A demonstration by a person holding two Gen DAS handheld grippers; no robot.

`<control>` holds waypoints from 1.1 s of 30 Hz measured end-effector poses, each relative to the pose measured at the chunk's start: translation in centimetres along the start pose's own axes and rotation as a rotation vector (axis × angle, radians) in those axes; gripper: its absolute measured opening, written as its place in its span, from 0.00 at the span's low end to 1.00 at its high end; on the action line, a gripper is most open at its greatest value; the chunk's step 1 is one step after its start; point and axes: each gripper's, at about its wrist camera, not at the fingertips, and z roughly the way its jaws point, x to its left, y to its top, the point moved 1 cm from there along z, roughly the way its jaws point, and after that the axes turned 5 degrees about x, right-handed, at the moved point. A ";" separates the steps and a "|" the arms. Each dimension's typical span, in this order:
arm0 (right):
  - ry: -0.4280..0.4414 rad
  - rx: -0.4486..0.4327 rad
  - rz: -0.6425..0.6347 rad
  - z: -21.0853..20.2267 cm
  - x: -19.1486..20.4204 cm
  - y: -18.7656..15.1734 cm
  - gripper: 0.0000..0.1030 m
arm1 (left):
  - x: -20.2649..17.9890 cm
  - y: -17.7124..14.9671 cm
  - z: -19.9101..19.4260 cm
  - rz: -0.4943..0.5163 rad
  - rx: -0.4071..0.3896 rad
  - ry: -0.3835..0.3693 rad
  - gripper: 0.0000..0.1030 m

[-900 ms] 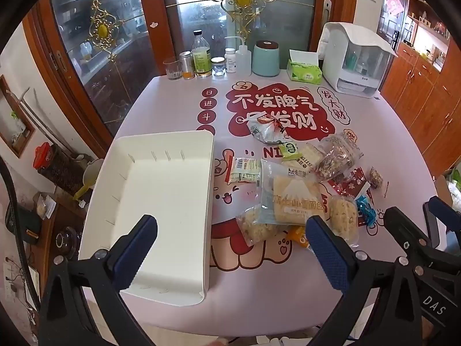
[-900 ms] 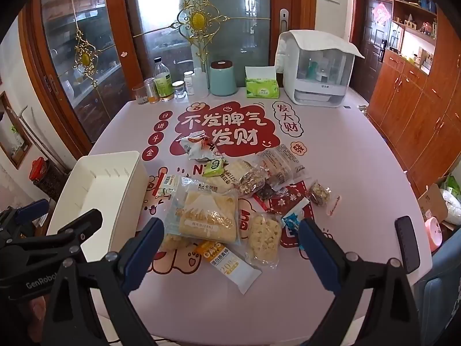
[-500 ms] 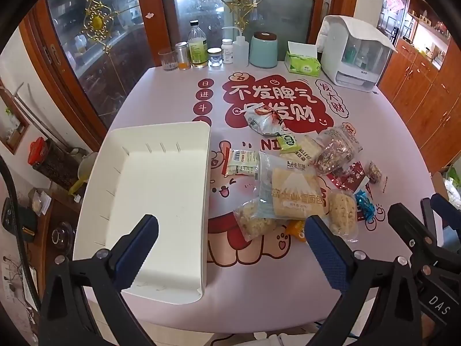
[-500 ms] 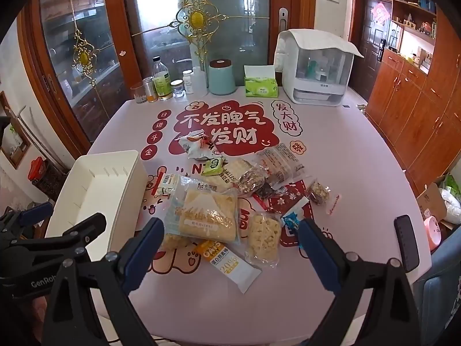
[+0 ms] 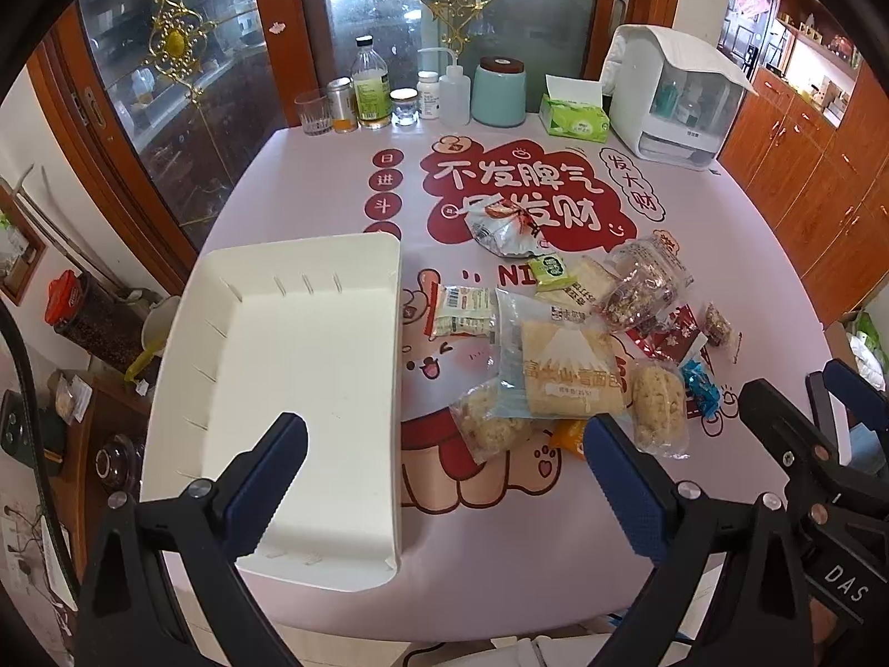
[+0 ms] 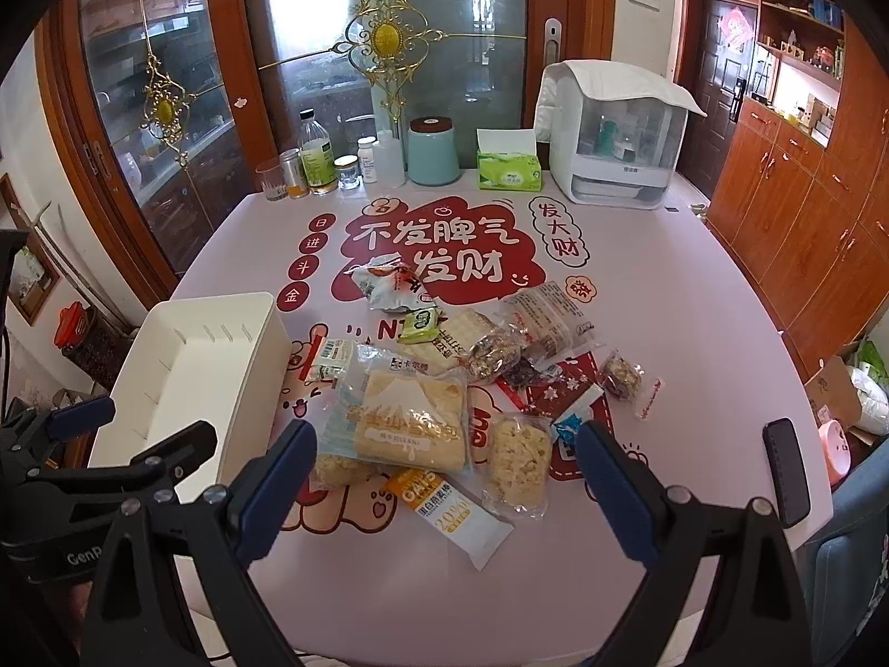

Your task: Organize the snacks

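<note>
A round table covered with a pale pink printed cloth (image 6: 639,255) was seen from both wrist cameras. A white rectangular plastic bin (image 5: 289,378) was placed at about nine o'clock on the tabletop, its inside bare, its near end overhanging the table edge in the left wrist view. Beside it, toward the table's centre, a loose heap of wrapped snacks was spread. A large clear bag of sliced bread printed with a mountain (image 6: 408,417) lay uppermost near the middle of the heap, resting partly on a clear packet of pale puffed pieces (image 5: 489,422). At five o'clock from the bread bag an orange-and-white oat bar wrapper (image 6: 453,511) was laid, and just beside that, a clear packet of a yellow crisp-rice cake (image 6: 519,461). A crumpled silver and red pouch (image 6: 391,286) was set at twelve o'clock of the heap, with a small green sachet (image 6: 420,322) just below it.

The left gripper (image 5: 444,478) was held above the bin's near right corner, its blue-padded jaws spread wide with nothing between them. The right gripper (image 6: 444,483) was held over the near side of the heap, its jaws likewise fully apart and holding nothing.

Along the far edge, bottles, a teal canister (image 6: 433,151) and a green tissue box (image 6: 508,169) were lined up.
</note>
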 end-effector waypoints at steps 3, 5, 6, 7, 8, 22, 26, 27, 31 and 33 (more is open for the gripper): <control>0.000 -0.004 0.003 -0.1 0.3 -0.1 0.92 | 0.2 0.1 -0.3 0.006 -0.015 0.007 0.96; -0.002 -0.004 0.004 -0.2 0.6 -0.2 0.92 | 0.6 0.2 -0.7 0.004 -0.040 0.010 0.96; 0.000 -0.005 0.004 -0.2 0.7 -0.2 0.92 | 0.8 0.2 -0.9 0.003 -0.052 0.010 0.96; -0.001 -0.005 0.003 -0.2 0.6 -0.1 0.92 | 1.0 0.3 -1.2 0.000 -0.069 0.009 0.97; -0.003 -0.005 0.002 -0.2 0.8 -0.2 0.92 | 1.4 0.4 -1.6 -0.009 -0.090 0.009 0.97; -0.037 -0.018 0.043 -0.7 2.3 -0.8 0.92 | 4.2 0.2 -2.3 -0.005 -0.148 -0.033 0.97; -0.043 -0.022 0.063 -1.0 2.5 -1.0 0.92 | 4.4 -0.1 -2.2 0.022 -0.131 -0.040 0.97; -0.045 -0.026 0.068 -1.2 2.6 -1.1 0.92 | 4.4 -0.1 -2.1 0.028 -0.125 -0.042 0.97; -0.050 -0.038 0.069 -1.8 3.0 -1.1 0.92 | 4.3 -0.3 -2.2 0.047 -0.112 -0.044 0.97; -0.053 -0.045 0.066 -2.0 3.1 -1.1 0.92 | 4.3 -0.4 -2.2 0.056 -0.115 -0.041 0.97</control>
